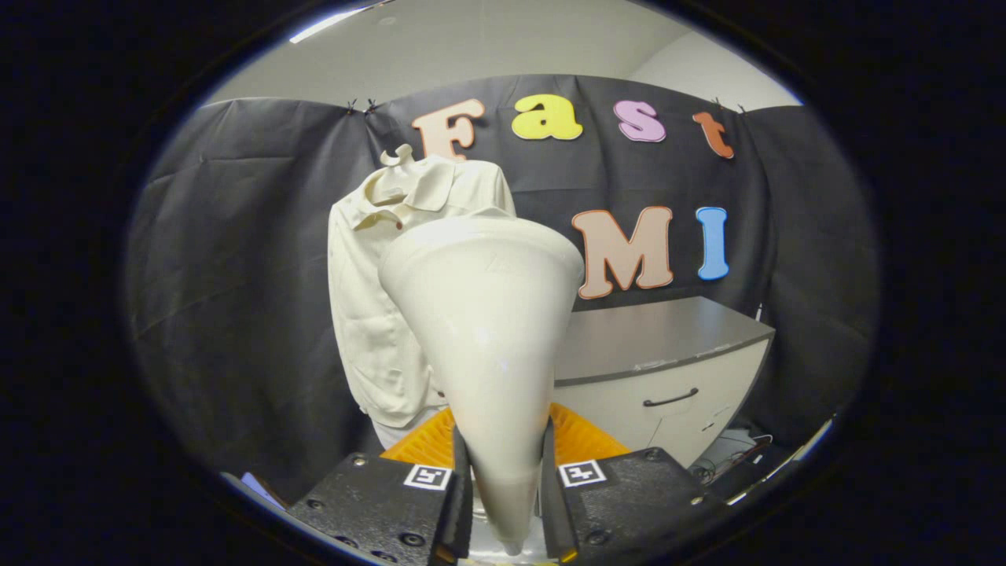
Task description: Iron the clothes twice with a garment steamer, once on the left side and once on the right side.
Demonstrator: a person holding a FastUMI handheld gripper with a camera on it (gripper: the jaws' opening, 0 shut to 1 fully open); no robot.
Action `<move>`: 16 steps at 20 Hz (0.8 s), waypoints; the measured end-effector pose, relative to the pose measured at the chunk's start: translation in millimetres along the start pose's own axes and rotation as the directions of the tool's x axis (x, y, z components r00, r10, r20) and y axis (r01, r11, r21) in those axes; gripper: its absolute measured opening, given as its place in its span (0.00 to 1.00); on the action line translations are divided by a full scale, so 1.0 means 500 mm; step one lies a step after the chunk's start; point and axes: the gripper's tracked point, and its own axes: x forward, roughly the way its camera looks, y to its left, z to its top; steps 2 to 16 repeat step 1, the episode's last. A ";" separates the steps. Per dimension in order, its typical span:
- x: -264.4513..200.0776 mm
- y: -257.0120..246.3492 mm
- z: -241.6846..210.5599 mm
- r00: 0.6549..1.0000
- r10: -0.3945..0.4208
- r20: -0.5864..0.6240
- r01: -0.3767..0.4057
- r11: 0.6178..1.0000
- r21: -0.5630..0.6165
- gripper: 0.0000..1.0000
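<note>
A cream garment steamer (487, 338) stands up between my fingers, its wide head pointing away from me. My gripper (503, 464) is shut on the steamer's narrow handle end, one finger on each side. Beyond the steamer head a cream collared shirt (377, 299) hangs on a hanger against the black cloth wall. The steamer head covers the shirt's right half; I cannot tell if it touches the fabric.
A grey-topped white cabinet (668, 346) with a dark drawer handle stands to the right of the shirt. Cables lie on the floor by the cabinet's lower right corner (731, 460). The black cloth wall (236, 275) closes the back.
</note>
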 end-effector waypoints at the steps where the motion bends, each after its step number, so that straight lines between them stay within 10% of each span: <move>1: -0.002 0.001 0.002 1.000 -0.002 0.001 0.002 1.000 -0.002 0.35; 16: -0.002 0.001 0.002 1.000 -0.002 0.001 0.002 1.000 -0.002 0.35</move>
